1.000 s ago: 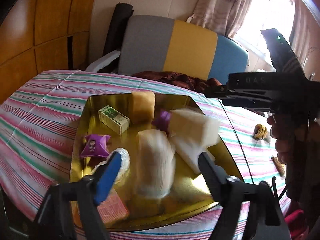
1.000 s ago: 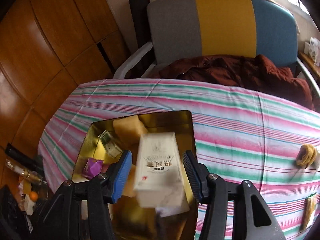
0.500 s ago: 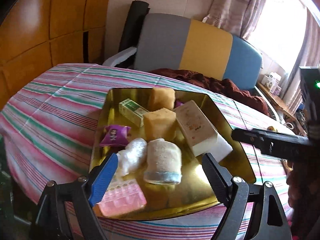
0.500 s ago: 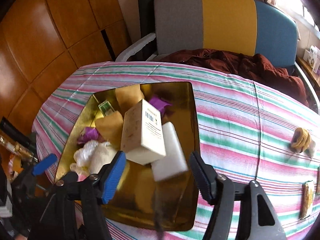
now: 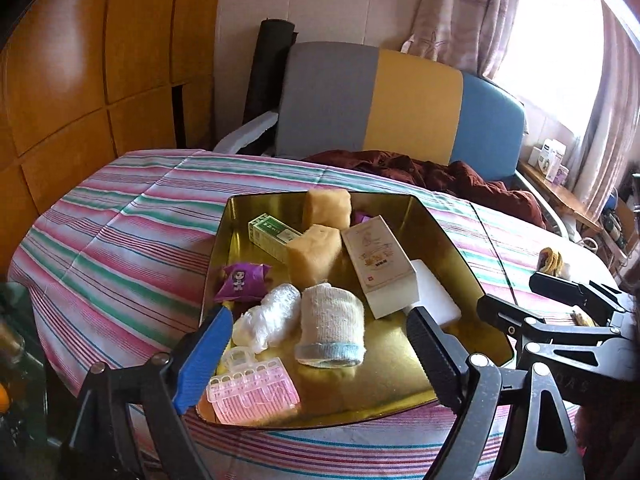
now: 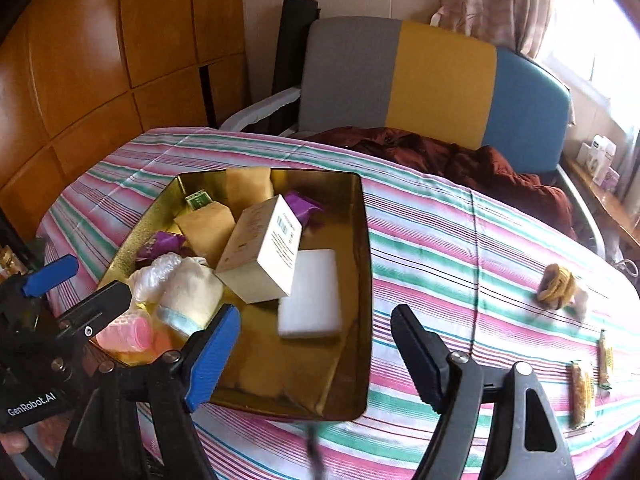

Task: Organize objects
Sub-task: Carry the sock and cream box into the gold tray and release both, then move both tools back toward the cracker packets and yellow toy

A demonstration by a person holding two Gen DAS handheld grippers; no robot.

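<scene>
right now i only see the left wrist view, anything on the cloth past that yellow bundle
Observer: Yes, wrapped snack bars lie on the striped tablecloth, nearer the table edge than the yellow bundle.
Operator: right tool holding anything
Observer: No, the right tool is empty, jaws opening over the gold tray's near corner.
Operator: hidden side of the white box
Observer: The white box carries a barcode there.

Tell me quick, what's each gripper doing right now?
Left gripper: opening, holding nothing.
Right gripper: opening, holding nothing; the box lies in the tray.
</scene>
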